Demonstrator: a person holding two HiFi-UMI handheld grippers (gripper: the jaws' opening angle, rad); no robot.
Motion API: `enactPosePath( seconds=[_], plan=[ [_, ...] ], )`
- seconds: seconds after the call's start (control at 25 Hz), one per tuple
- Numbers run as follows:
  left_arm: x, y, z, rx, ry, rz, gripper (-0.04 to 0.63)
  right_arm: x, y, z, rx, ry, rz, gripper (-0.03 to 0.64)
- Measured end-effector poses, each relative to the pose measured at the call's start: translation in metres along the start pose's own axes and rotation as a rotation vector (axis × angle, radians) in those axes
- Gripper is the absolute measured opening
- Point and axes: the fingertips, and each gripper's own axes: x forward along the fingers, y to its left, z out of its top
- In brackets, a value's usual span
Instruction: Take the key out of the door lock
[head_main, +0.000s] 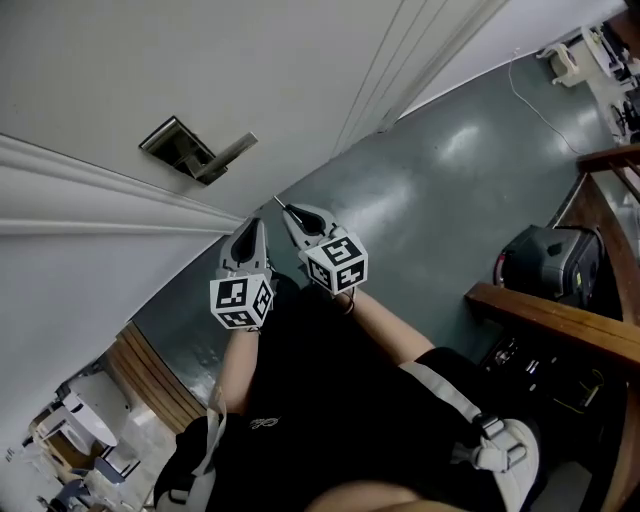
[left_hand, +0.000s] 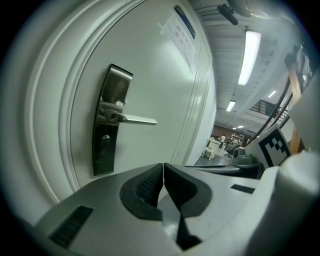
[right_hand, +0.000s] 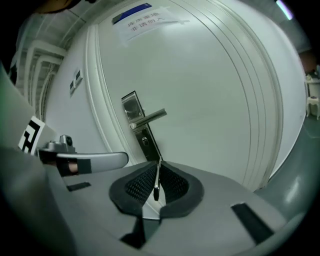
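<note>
Extraction looks complete: the right tool (right_hand: 159, 164) is clamped on the key (right_hand: 156, 184), held clear of the door lock (right_hand: 144, 141), the left tool (left_hand: 163, 170) is closed and empty, and the next move only calls for keeping that grip.

One white door (head_main: 150, 60), one metal lock plate (left_hand: 106, 127), one lever handle (left_hand: 139, 120), one paper notice (right_hand: 145, 20), one key (right_hand: 157, 177), two grippers, a left gripper (head_main: 252, 224) and a right gripper (head_main: 290, 211), one marker cube (head_main: 241, 302) on each.
</note>
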Motion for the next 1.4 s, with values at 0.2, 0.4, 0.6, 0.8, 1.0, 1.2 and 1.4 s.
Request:
enactPosePath(
  seconds=[0.2,0.4,0.6,0.8,1.0,1.2,1.4],
  plan=[
    [0.034,-0.022,0.003,0.031,0.021,-0.116,0.025,-0.021,-0.033,0.013,-0.065,-0.046,-0.133,0.031],
    [0.056,-0.046,0.012,0.061,0.023,-0.225,0.025,-0.048,-0.055,0.030,-0.087,-0.093,-0.257,0.031],
    [0.065,-0.069,0.034,0.090,-0.005,-0.322,0.025,-0.075,-0.065,0.056,-0.114,-0.164,-0.359,0.031],
    [0.065,-0.087,0.065,0.128,-0.057,-0.380,0.025,-0.095,-0.061,0.089,-0.190,-0.231,-0.418,0.031],
    [0.064,-0.113,0.101,0.179,-0.128,-0.437,0.025,-0.112,-0.061,0.121,-0.210,-0.297,-0.452,0.031],
    [0.061,-0.131,0.129,0.204,-0.171,-0.481,0.025,-0.134,-0.062,0.154,-0.238,-0.371,-0.498,0.031],
    [0.055,-0.145,0.153,0.206,-0.228,-0.523,0.025,-0.156,-0.061,0.179,-0.274,-0.446,-0.546,0.031]
  ],
)
